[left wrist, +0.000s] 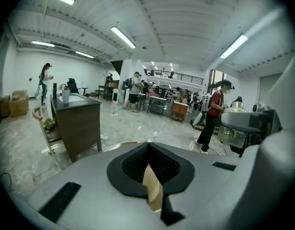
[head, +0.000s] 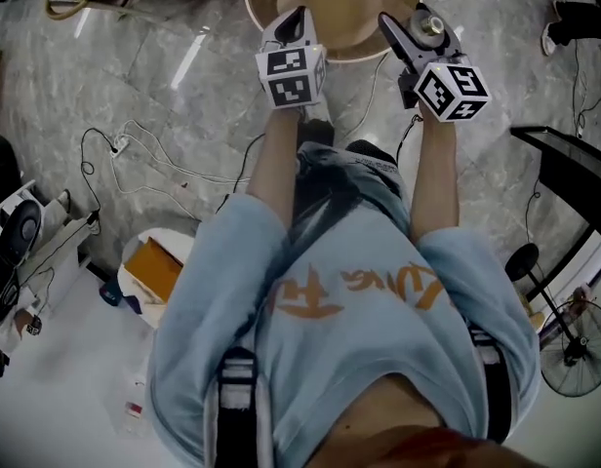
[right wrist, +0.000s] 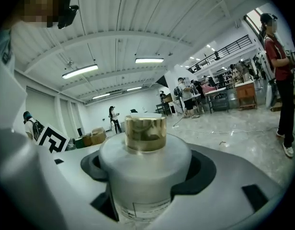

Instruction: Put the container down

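My right gripper (head: 418, 29) is shut on the container, a frosted white bottle (right wrist: 145, 169) with a gold cap (right wrist: 145, 133); the cap (head: 432, 25) pokes up between the jaws in the head view. In the right gripper view the bottle stands upright and fills the gap of the right gripper (right wrist: 147, 181). My left gripper (head: 293, 22) is shut on a thin tan strip (left wrist: 153, 188), pinched edge-on at the left gripper (left wrist: 150, 174). Both grippers are held out over a round tan tub with a white rim (head: 257, 19). I cannot tell whether the strip belongs to that tub.
The floor is grey marble with loose cables (head: 144, 154). A white bin holding an orange box (head: 156, 266) lies at the lower left, a black stand (head: 564, 164) and a fan (head: 579, 344) at the right. A dark wooden desk (left wrist: 78, 121) and several people show in the hall.
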Available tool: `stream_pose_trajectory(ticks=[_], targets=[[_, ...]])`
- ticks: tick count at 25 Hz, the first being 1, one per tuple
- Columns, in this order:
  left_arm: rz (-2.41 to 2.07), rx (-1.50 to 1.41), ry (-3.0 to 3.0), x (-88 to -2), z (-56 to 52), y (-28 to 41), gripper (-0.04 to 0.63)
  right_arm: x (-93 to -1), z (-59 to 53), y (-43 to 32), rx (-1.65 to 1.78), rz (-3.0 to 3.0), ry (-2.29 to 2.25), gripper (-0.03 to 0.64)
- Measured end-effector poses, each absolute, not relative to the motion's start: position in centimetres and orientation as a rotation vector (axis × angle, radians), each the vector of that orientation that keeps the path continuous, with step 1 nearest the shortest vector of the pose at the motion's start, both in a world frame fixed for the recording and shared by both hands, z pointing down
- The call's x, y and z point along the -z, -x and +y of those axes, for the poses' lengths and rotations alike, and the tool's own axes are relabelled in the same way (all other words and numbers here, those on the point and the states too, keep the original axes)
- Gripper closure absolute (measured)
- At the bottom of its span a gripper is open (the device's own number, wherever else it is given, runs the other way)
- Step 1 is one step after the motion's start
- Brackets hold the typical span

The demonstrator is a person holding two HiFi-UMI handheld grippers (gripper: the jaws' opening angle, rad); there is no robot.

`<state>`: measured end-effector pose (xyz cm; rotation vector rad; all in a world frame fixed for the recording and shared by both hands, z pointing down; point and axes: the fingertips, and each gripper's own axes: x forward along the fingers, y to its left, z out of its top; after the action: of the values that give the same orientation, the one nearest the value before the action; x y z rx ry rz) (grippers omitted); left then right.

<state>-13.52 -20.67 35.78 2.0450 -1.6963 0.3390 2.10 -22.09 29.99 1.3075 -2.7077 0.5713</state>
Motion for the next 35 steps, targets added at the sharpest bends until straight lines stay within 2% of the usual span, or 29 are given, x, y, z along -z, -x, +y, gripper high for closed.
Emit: stream_pose_trajectory(ticks=[7,15,25,35], targets=[[-1.537,-0.4,-2.039,-39.9,-21.7,8.7,0.571,-35.2,-23.3,-6.3,-0.732,-2.585,-1.352,0.261],[-1.456,-0.627,-2.031,-49.7,-20.8,6.0,0.571,-47.2,-23.7,-6.2,-0.906,-2.508,-1.202,0.261],[-1.426,-0.642,-1.961,-61.0,-21.4,4.5,0.571,-60.5,-23.0,-6.2,-0.892,-2.432,-1.057,0.261],[-1.398,-0.647,-1.878,-68.1,-21.6,3.8,0.571,-69.4,-23.9,-5.8,-0.731,-2.343,-1.038,0.262]])
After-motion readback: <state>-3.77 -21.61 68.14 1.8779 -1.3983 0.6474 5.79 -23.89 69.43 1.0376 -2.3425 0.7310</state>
